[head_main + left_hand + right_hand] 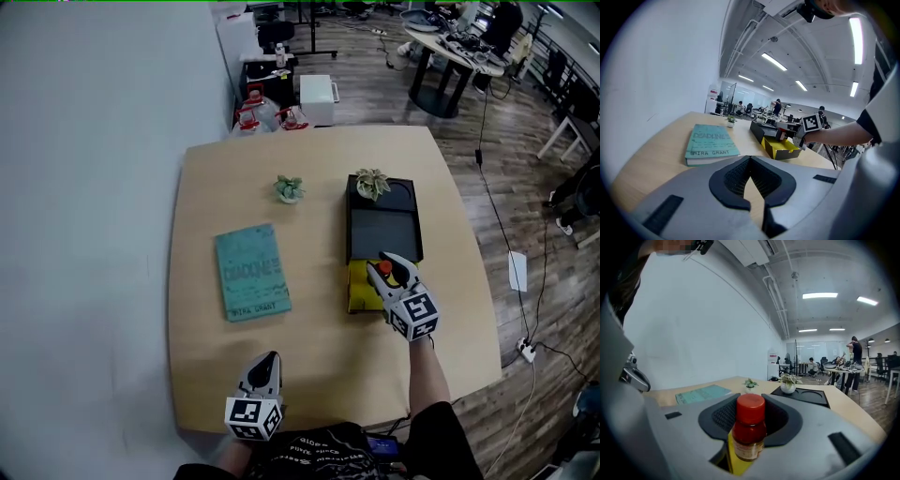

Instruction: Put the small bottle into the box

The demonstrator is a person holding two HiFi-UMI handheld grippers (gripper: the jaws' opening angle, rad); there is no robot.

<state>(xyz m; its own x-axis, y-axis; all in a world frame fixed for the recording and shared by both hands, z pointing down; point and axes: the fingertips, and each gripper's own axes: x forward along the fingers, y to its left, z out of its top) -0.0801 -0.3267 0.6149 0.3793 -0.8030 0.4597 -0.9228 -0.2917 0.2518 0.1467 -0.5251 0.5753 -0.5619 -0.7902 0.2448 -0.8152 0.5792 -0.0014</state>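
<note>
My right gripper (386, 269) is shut on the small bottle (382, 270), a brown bottle with a red cap, and holds it upright over the open yellow box (359, 291). In the right gripper view the small bottle (749, 434) stands between the dark pads, with the yellow box (735, 462) showing just beneath it. The box lies against the near end of a black tray (384, 230). My left gripper (269, 358) rests near the table's front edge, shut with nothing in it, and points at the table (651, 159).
A teal book (251, 272) lies left of the box. A small potted plant (289, 189) stands behind the book, and another plant (372, 184) sits on the tray's far end. Past the table's far edge lie office floor, bottles and desks.
</note>
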